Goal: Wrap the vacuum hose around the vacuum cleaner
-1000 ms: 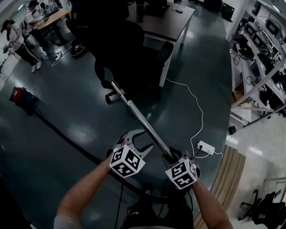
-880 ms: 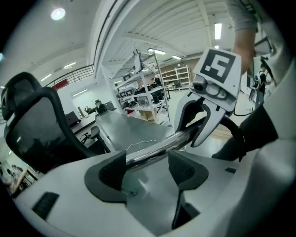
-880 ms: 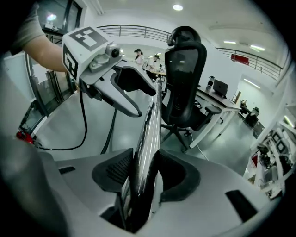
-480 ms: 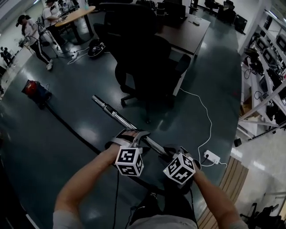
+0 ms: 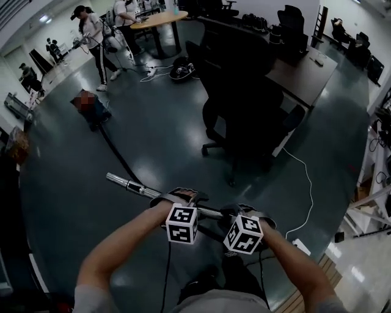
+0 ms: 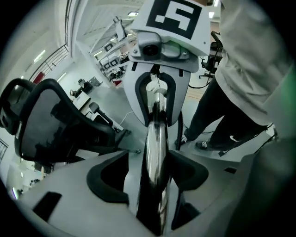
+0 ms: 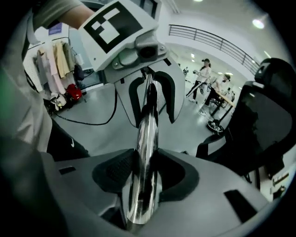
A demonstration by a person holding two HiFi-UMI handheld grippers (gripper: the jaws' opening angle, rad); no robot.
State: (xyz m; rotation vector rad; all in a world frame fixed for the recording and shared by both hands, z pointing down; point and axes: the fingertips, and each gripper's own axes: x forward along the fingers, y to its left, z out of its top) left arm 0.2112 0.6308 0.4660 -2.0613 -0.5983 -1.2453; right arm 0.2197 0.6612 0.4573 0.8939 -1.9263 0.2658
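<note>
A shiny metal vacuum wand (image 5: 131, 185) lies across the head view, its free end to the left. My left gripper (image 5: 182, 195) straddles it; its jaws have just been opening, and in the left gripper view the wand (image 6: 155, 139) runs between the pads with floor showing on one side. My right gripper (image 5: 244, 212) is shut on the wand (image 7: 144, 152) further right, pads pressed on both sides. A black hose (image 5: 116, 151) trails over the floor to the small vacuum cleaner (image 5: 91, 110) at the far left.
A black office chair (image 5: 244, 104) stands just beyond the wand, with a dark desk (image 5: 305, 67) behind it. A white cable (image 5: 305, 183) runs to a power strip (image 5: 300, 246) at the right. People (image 5: 91, 30) stand by a round table (image 5: 156, 18) at the back left.
The wand has swung from pointing away to lying crosswise, its free end now at the left. My left gripper, earlier beside the wand, now sits around it. Both hands have moved.
</note>
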